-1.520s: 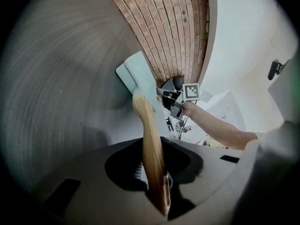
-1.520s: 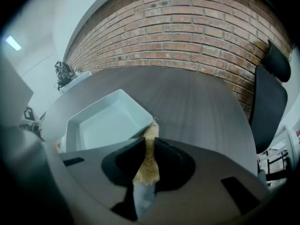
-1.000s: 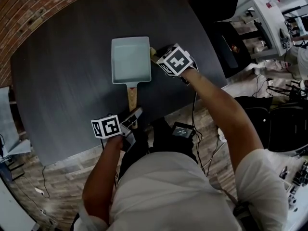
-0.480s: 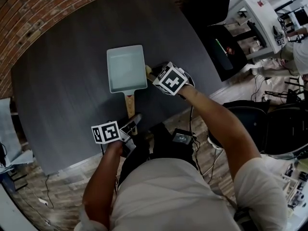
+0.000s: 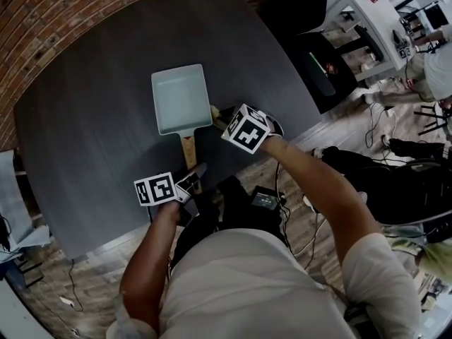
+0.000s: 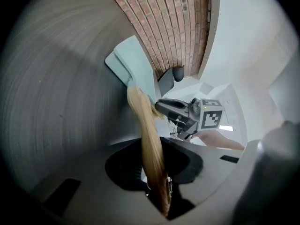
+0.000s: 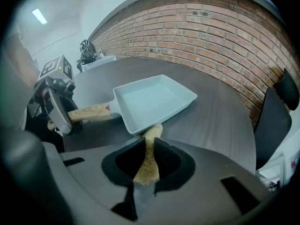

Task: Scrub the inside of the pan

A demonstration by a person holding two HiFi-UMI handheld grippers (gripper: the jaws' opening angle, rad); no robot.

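A pale rectangular pan (image 5: 182, 97) lies on the dark table (image 5: 92, 104), its wooden handle (image 5: 188, 150) pointing toward me. My left gripper (image 5: 193, 176) is shut on the end of that handle (image 6: 152, 149), which runs up between its jaws to the pan (image 6: 136, 67). My right gripper (image 5: 220, 116) is shut on a tan sponge (image 7: 148, 161), just outside the pan's near right corner. In the right gripper view the sponge tip reaches the outer wall of the pan (image 7: 154, 97), and the left gripper (image 7: 55, 102) shows on the handle (image 7: 89, 112). The pan is empty inside.
A brick wall (image 7: 211, 36) curves behind the table. A black chair (image 7: 276, 116) stands off the table's right end. Desks with equipment (image 5: 367, 27) and cables lie on the floor to my right. The table's near edge (image 5: 106, 242) runs just in front of me.
My right gripper with the sponge has slid along the pan's right side toward me, from mid-side to the near right corner. The left gripper has stayed on the handle.
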